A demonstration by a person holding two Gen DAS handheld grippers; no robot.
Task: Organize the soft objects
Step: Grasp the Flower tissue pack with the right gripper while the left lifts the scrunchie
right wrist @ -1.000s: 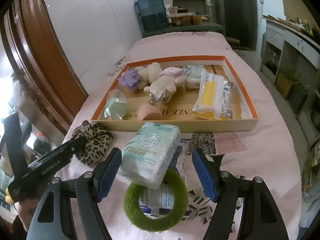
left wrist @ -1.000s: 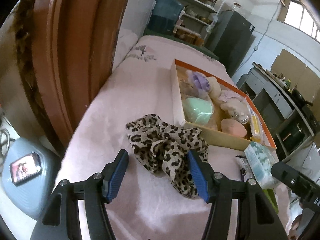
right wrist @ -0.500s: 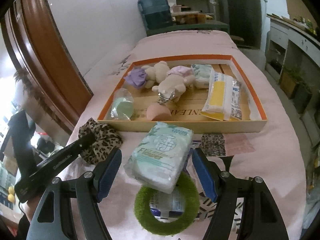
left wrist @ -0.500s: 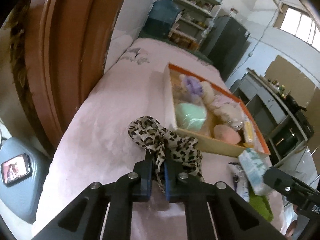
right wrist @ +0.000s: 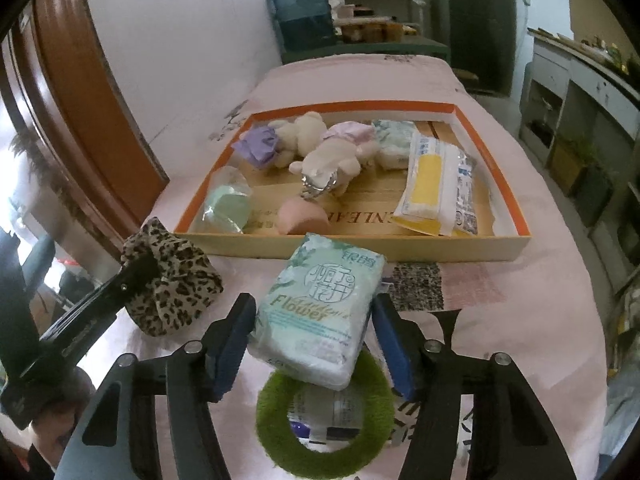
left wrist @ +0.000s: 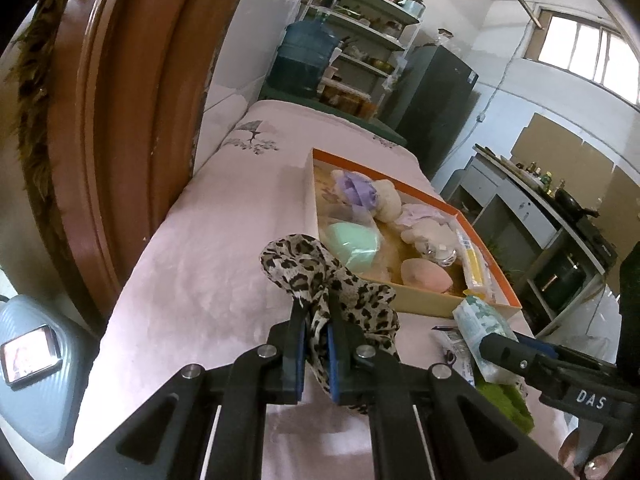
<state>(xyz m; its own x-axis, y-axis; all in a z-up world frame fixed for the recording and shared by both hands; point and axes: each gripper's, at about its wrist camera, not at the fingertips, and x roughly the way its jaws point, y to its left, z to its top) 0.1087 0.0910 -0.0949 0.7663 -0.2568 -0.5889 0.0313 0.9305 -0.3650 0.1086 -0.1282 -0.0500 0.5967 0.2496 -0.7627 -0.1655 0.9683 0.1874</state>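
My left gripper [left wrist: 318,320] is shut on a leopard-print scrunchie [left wrist: 316,276] and holds it above the pink cloth, beside the near left corner of the orange-rimmed box [left wrist: 432,304]. The scrunchie also shows in the right wrist view [right wrist: 172,280]. My right gripper [right wrist: 314,320] is open, its fingers on either side of a pale green tissue pack [right wrist: 320,308]. The pack rests on a green fuzzy ring [right wrist: 326,432]. The box [right wrist: 352,246] holds a mint sponge [right wrist: 226,208], a pink sponge [right wrist: 300,218], plush toys [right wrist: 328,156], a purple scrunchie [right wrist: 258,146] and a yellow packet [right wrist: 434,176].
A wooden door frame [left wrist: 120,128] runs along the left of the table. A grey stool with a phone [left wrist: 28,354] stands low at the left. Shelves and a blue water jug [left wrist: 304,60] stand past the far end. Cabinets [right wrist: 580,96] line the right side.
My left gripper closed on the leopard scrunchie and lifted it toward the box. My right gripper moved forward so the tissue pack now lies between its open fingers.
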